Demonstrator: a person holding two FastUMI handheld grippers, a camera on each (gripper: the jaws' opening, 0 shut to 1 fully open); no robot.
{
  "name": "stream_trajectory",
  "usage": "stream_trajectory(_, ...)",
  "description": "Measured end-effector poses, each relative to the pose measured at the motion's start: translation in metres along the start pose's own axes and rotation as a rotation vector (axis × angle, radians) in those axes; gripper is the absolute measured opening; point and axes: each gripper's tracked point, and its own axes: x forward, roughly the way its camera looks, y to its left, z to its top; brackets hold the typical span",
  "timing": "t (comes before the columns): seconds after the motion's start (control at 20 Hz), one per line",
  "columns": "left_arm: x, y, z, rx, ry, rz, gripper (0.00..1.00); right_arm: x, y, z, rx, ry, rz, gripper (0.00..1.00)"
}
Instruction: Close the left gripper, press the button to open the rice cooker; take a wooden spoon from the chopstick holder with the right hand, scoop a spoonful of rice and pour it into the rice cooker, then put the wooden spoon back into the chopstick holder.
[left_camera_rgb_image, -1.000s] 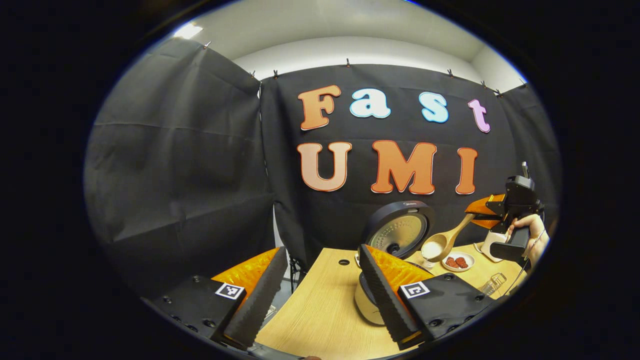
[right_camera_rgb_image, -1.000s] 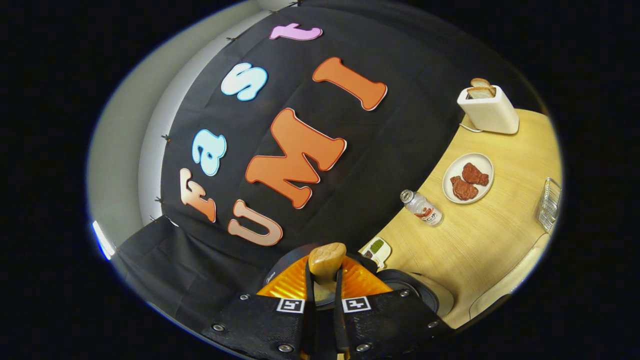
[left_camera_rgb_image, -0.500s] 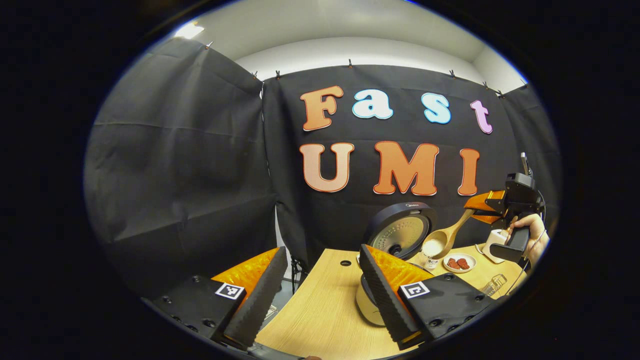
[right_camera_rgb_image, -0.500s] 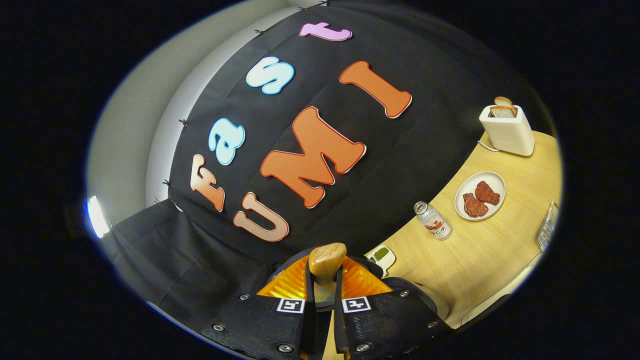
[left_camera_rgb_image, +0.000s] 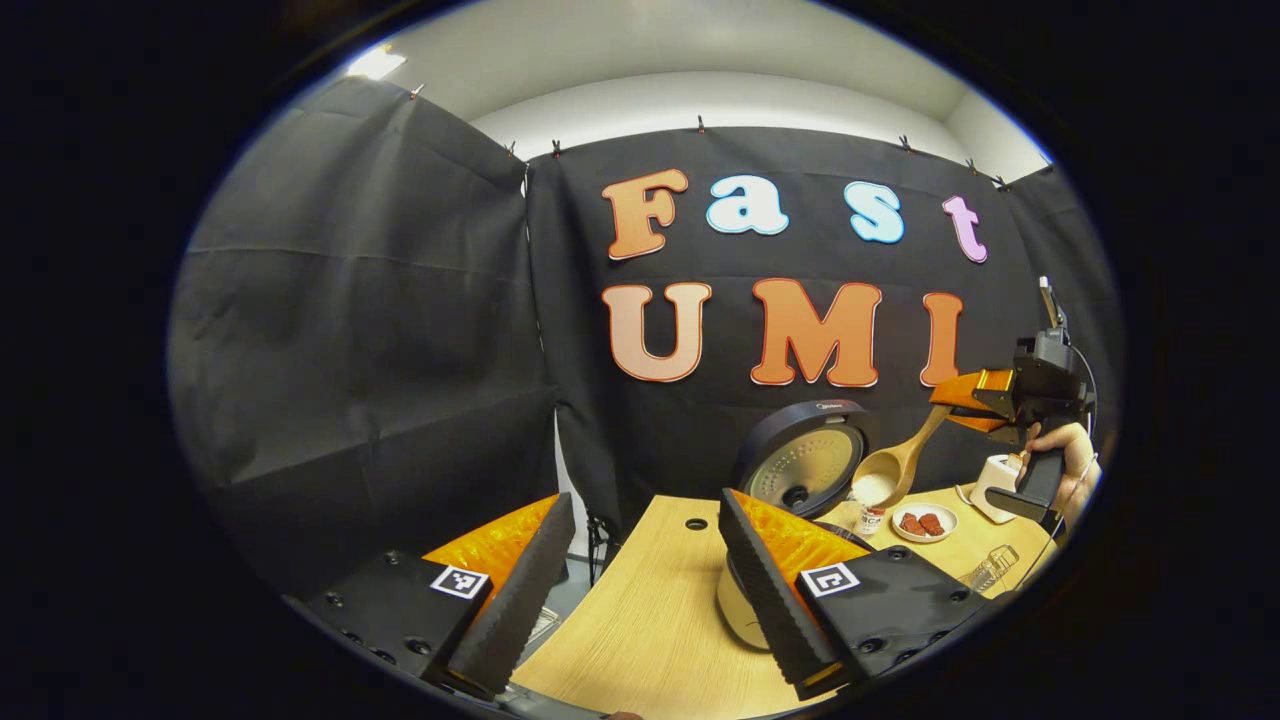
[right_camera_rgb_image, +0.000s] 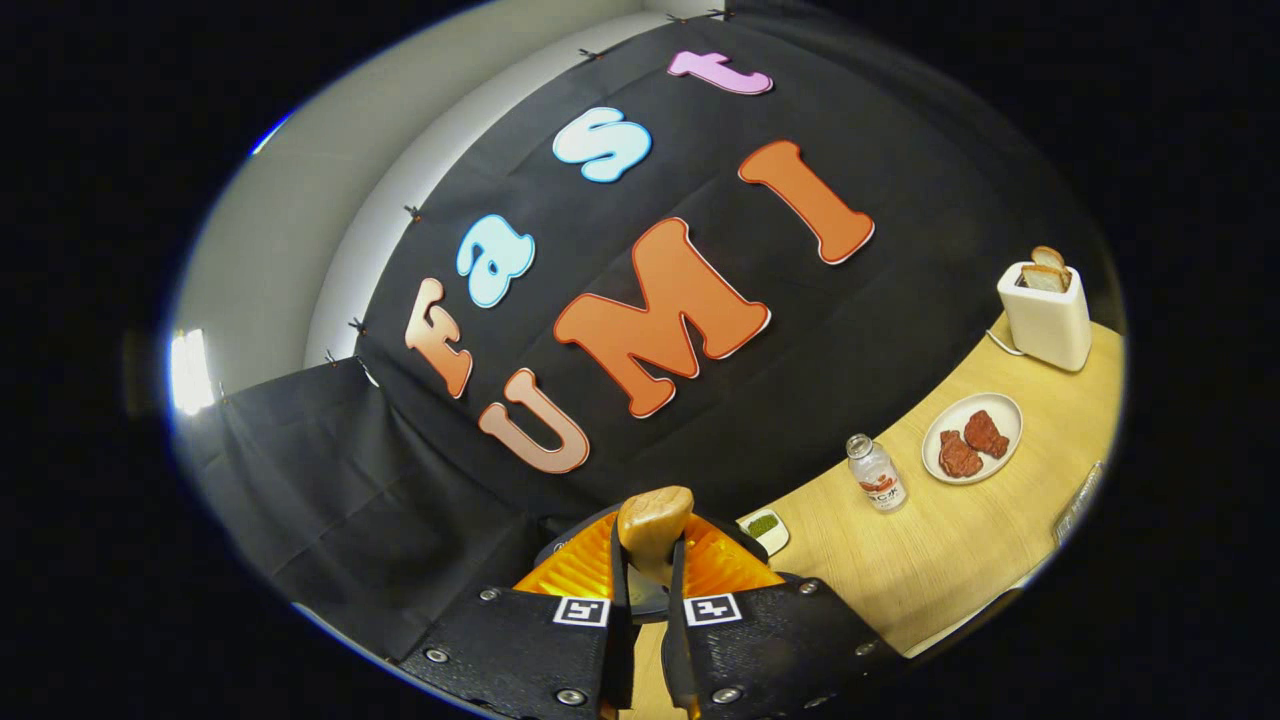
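Note:
The rice cooker (left_camera_rgb_image: 735, 612) stands on the wooden table (left_camera_rgb_image: 640, 620) with its round lid (left_camera_rgb_image: 805, 458) swung up. In the left gripper view my left gripper (left_camera_rgb_image: 640, 590) hovers open in front of it, nothing between its fingers; one finger hides part of the pot. Farther right, a hand (left_camera_rgb_image: 1062, 452) holds my right gripper (left_camera_rgb_image: 952, 402), shut on the handle of the wooden spoon (left_camera_rgb_image: 888, 472). The spoon slopes down toward the cooker with white rice in its bowl. In the right gripper view, the spoon's handle end (right_camera_rgb_image: 652, 520) sticks out between the shut fingers of my right gripper (right_camera_rgb_image: 646, 612).
On the table right of the cooker are a small bottle (right_camera_rgb_image: 878, 474), a plate of red meat (right_camera_rgb_image: 972, 437), a white toaster with bread (right_camera_rgb_image: 1045, 312), a small dish of something green (right_camera_rgb_image: 765, 526) and a clear glass container (left_camera_rgb_image: 990, 568). Black cloth walls close the booth.
The right gripper has risen and turned, so the spoon's handle slopes more steeply over the cooker. The left gripper has stayed open and almost still.

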Motion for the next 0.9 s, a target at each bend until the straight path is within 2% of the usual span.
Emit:
stream_trajectory(0.5, -0.002, 0.001, 0.0, 0.001, -0.004, 0.001, 0.94, -0.005, 0.018, 0.0, -0.163, -0.021, 0.037, 0.13)
stream_trajectory(0.9, -0.005, 0.005, 0.0, 0.003, -0.004, 0.011, 0.94, -0.004, 0.021, -0.022, -0.298, 0.001, 0.057, 0.13)
